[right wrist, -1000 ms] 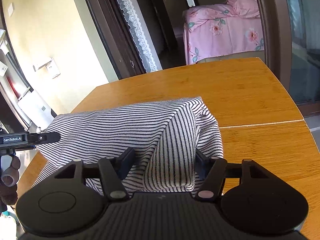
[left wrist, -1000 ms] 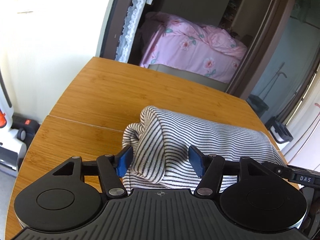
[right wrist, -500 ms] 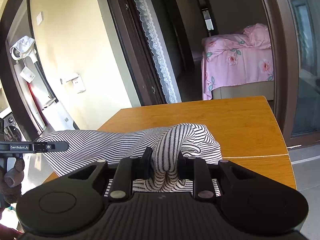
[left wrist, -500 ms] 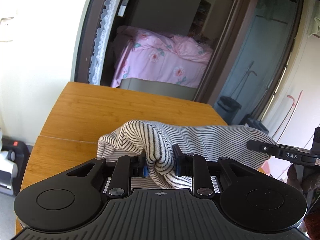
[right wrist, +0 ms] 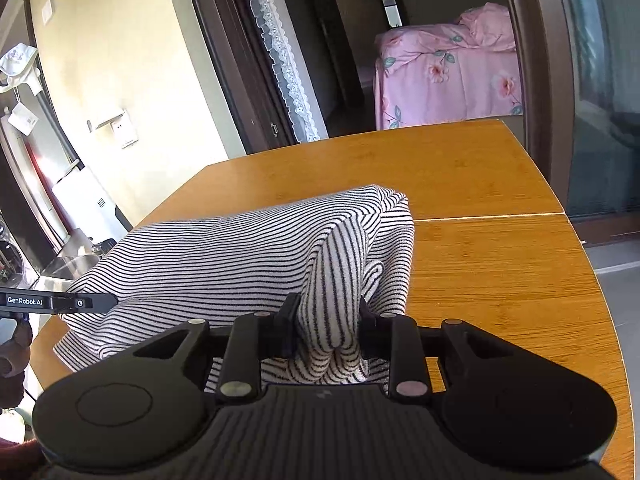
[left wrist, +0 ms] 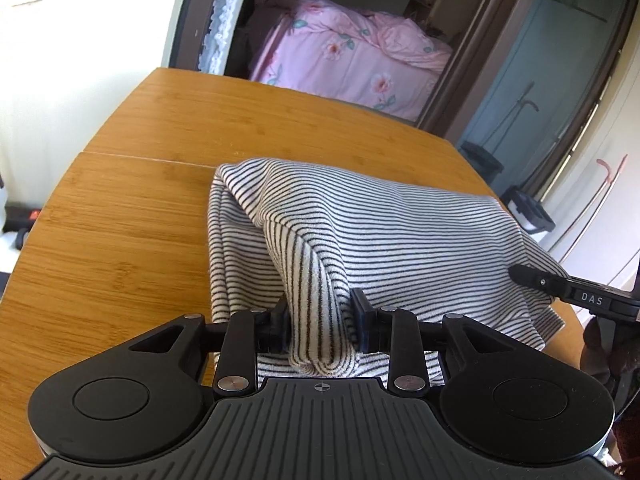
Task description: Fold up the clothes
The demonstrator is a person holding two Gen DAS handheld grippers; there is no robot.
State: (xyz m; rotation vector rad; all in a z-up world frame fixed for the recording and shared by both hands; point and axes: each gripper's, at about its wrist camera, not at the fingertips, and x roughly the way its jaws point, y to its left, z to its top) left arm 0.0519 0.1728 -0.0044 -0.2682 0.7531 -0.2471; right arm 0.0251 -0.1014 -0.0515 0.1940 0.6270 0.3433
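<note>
A black-and-white striped garment point(left wrist: 400, 232) point(right wrist: 224, 256) lies on the wooden table point(left wrist: 140, 220) point(right wrist: 500, 272), pulled up into a ridge between my two grippers. My left gripper point(left wrist: 320, 312) pinches a bunched fold at the garment's left end; its jaws are easing open, with cloth still pressed between the pads. My right gripper point(right wrist: 328, 316) holds a bunched fold at the right end in the same way, its jaws also opening slightly. Each tool's side shows at the edge of the other view.
Bare wood stretches beyond the garment to the table's far edge point(right wrist: 400, 136), and a seam point(left wrist: 152, 158) crosses the top. Behind it, a doorway shows a bed with a pink floral quilt point(left wrist: 352, 56). A white appliance point(right wrist: 84, 204) stands at the left.
Both grippers went from open around the garment's ends to clamped on bunched folds. The cloth between them is drawn up and tauter, and both views have shifted over the table.
</note>
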